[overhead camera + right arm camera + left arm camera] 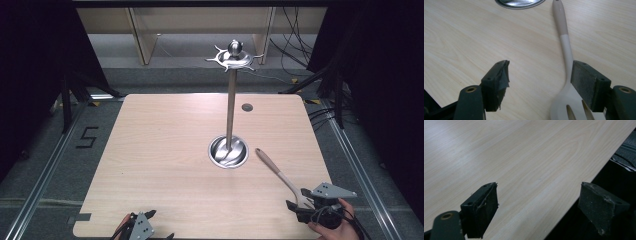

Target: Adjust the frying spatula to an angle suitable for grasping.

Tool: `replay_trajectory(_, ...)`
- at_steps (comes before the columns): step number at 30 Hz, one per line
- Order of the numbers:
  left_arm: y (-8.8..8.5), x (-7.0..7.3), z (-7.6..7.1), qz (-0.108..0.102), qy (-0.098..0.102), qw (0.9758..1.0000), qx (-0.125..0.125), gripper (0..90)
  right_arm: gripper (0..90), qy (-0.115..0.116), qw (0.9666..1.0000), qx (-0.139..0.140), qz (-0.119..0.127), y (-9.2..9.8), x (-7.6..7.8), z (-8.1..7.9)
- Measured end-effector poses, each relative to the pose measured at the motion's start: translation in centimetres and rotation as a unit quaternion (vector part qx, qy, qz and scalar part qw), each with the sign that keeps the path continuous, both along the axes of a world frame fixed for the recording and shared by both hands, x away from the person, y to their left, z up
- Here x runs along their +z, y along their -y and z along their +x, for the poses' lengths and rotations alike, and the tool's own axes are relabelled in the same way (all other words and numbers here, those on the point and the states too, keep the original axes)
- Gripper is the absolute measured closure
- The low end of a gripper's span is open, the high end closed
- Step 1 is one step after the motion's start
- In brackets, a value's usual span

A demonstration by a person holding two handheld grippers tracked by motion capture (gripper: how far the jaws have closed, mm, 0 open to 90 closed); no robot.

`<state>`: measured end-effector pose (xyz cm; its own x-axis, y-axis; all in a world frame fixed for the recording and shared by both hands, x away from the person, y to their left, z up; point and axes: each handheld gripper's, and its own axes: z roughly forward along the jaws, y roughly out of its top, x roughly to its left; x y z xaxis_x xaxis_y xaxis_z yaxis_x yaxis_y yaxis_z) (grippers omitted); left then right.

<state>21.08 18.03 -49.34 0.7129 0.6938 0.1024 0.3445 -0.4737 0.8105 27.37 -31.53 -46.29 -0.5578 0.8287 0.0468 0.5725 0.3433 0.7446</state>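
In the high view, the spatula (281, 174) lay flat on the surface (165, 165), its handle pointing toward the stand (229, 150), its slotted head under the right claw (300, 204) at the near right edge. The left claw (150, 225) sat at the near edge, well apart from it.

In the left gripper view, the left claw (537, 210) stood apart over bare wood at the edge.

In the right gripper view, the right claw (540, 83) stood apart, gripping nothing; the spatula (565, 50) ran just beside the right-hand jaw, whether touching I could not tell.
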Motion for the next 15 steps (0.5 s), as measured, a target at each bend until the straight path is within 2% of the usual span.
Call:
replay_trajectory(2, 0.0, 0.0, 0.0, 0.001, 0.0, 1.0, -0.001, 15.1, 31.7, -0.001, 1.0, 0.0, -0.004, 0.1, 0.1, 0.0)
replay_trajectory(3, 0.1, -0.1, 0.0, -0.007, -0.002, 1.0, 0.0, 15.2, 31.7, -0.001, 1.0, 0.001, -0.003, 0.1, 0.1, 0.1)
replay_trajectory(5, 0.0, 0.1, -0.1, 0.007, -0.013, 0.9999, -0.002, 15.2, 31.8, -0.001, 1.0, -0.002, -0.003, 0.2, 0.0, 0.3)
replay_trajectory(6, 0.1, 0.0, -0.1, 0.004, -0.002, 1.0, -0.004, 15.2, 31.9, -0.005, 1.0, -0.005, -0.004, 0.1, 0.2, 0.5)
replay_trajectory(8, 0.2, 0.0, -0.1, 0.003, -0.009, 0.9999, -0.005, 15.2, 32.0, -0.004, 0.9999, -0.003, -0.01, 0.1, 0.3, 0.7)
replay_trajectory(9, 0.2, 0.0, -0.2, 0.002, -0.012, 0.9999, -0.003, 15.2, 32.0, -0.011, 0.9999, -0.009, -0.004, -0.2, 0.3, 0.9)
replay_trajectory(10, 0.3, -0.1, -0.2, -0.002, -0.006, 1.0, 0.0, 15.2, 32.1, -0.01, 0.9999, -0.01, -0.006, -0.3, 0.4, 1.1)
replay_trajectory(11, 0.3, -0.1, -0.1, 0.001, -0.003, 1.0, -0.003, 15.2, 32.1, -0.009, 0.9999, -0.004, -0.009, -0.4, 0.4, 1.5)
replay_trajectory(12, 0.1, 0.0, 0.0, 0.015, -0.008, 0.9998, -0.006, 15.2, 32.0, -0.011, 0.9998, 0.0, -0.019, -0.4, 0.6, 1.9)
replay_trajectory(13, 0.1, 0.1, -0.1, 0.015, -0.016, 0.9998, -0.006, 15.1, 32.0, -0.013, 0.9997, -0.002, -0.02, -0.7, 0.6, 2.2)
replay_trajectory(14, 0.1, 0.1, -0.1, 0.013, -0.014, 0.9998, -0.005, 15.2, 32.1, -0.009, 0.9996, 0.006, -0.026, -0.7, 0.5, 2.5)
replay_trajectory(15, 0.1, 0.1, 0.0, 0.015, -0.014, 0.9998, -0.006, 15.2, 32.1, -0.016, 0.9995, 0.008, -0.026, -0.9, 0.5, 2.7)
